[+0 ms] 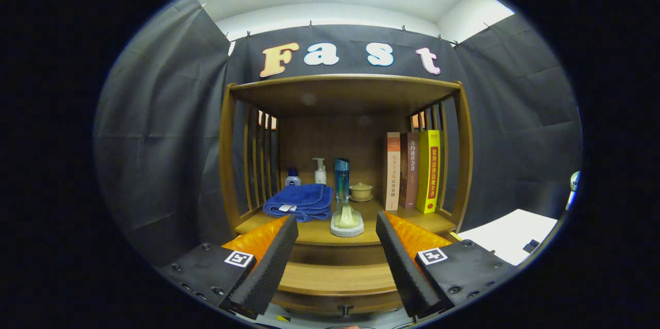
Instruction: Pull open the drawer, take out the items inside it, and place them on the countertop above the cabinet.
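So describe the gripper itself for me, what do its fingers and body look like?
The gripper has two long, wedge-shaped fingers whose inner faces carry a fine ribbed texture. Behind each finger sits a flat black block with small round screw heads, and each block bears a square black-and-white tag. The fingers stand apart with nothing between them, aimed at the wooden cabinet.

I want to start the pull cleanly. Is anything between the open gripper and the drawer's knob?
Nothing visible blocks it. The gripper has its jaws spread wide and empty, and the drawer knob sits low between them on the drawer front, below the countertop. The blue towel and soap dish lie on the countertop, clear of the knob.
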The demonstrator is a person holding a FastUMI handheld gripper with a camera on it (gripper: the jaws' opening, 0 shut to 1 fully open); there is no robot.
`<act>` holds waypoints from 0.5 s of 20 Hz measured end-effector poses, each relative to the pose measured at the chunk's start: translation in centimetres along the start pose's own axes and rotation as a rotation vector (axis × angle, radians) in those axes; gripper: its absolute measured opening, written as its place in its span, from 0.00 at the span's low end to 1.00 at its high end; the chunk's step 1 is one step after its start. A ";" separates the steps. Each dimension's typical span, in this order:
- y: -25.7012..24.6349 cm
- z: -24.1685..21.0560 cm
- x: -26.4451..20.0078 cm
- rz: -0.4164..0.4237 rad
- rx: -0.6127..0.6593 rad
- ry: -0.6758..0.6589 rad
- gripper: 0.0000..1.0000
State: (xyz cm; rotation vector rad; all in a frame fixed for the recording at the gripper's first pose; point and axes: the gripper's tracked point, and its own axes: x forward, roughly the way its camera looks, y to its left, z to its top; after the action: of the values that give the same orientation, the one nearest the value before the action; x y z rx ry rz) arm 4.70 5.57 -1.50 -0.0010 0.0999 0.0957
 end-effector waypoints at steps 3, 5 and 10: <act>-0.1 -0.8 -2.1 0.002 0.006 0.004 1.00; 0.0 -1.8 -3.1 0.003 0.013 0.001 1.00; -0.3 -4.8 -4.9 -0.008 0.010 0.012 1.00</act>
State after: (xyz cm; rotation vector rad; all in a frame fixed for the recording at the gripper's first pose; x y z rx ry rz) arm -0.62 4.76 -5.74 0.0084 0.1124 0.0872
